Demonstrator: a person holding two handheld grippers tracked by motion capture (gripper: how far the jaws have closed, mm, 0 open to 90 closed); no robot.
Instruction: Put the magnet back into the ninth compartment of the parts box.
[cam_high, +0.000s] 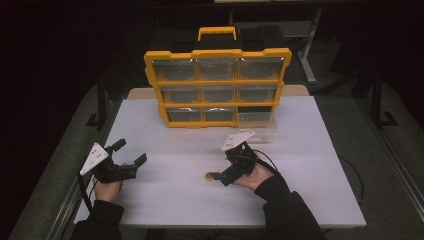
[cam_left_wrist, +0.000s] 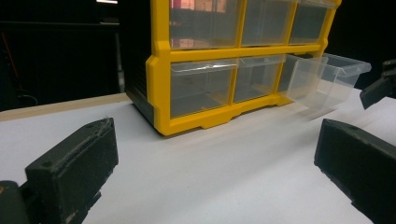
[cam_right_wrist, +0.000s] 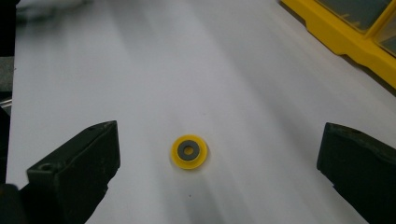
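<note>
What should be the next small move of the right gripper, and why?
Probably lower the right gripper and close its jaws on the yellow ring. The ring lies flat on the white table, untouched, between the wide-open jaws. One clear drawer of the yellow organizer stands pulled out.

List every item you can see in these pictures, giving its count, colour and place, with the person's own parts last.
Organiser cabinet: one, yellow frame with clear drawers, upright at the table's far edge.
Pulled-out drawer: one, clear, bottom right of the cabinet, drawn forward.
Ring: one, yellow with a grey centre, flat on the table between the right tool's open jaws.
Table: one, white top.
Left tool: one, black, open, near the table's left edge.
Right tool: one, black, open, pointing at the ring.
</note>
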